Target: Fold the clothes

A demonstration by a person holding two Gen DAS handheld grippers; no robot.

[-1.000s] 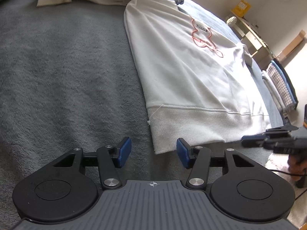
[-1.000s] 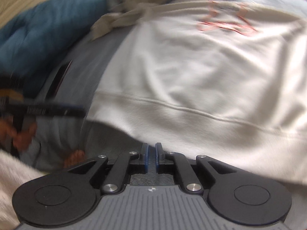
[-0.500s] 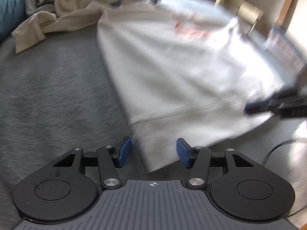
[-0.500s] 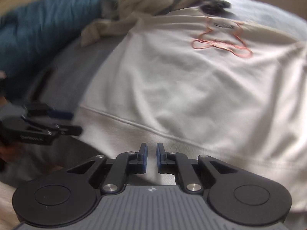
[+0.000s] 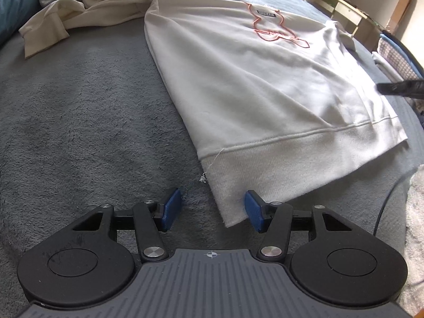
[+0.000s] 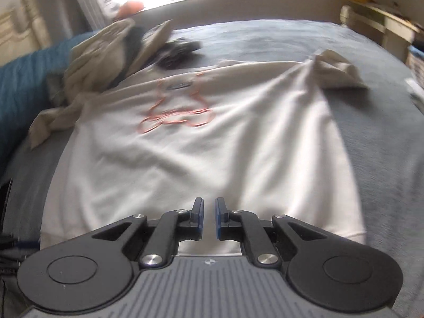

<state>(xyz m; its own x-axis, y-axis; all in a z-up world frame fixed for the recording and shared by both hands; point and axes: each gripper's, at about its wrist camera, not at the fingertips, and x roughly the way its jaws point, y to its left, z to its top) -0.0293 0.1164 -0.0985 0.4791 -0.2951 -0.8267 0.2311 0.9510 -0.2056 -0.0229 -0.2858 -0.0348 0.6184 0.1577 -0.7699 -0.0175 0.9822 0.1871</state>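
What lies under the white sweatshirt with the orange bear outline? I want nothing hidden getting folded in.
The white sweatshirt lies flat on the grey fleecy blanket. At its collar it overlaps the crumpled cream garments. Anything beneath its body is covered and cannot be seen.

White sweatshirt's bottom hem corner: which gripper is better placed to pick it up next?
Left. The left gripper is open with the white sweatshirt hem corner lying right between its pads. The right gripper is nearly shut, holds nothing, and hangs over the garment's middle.
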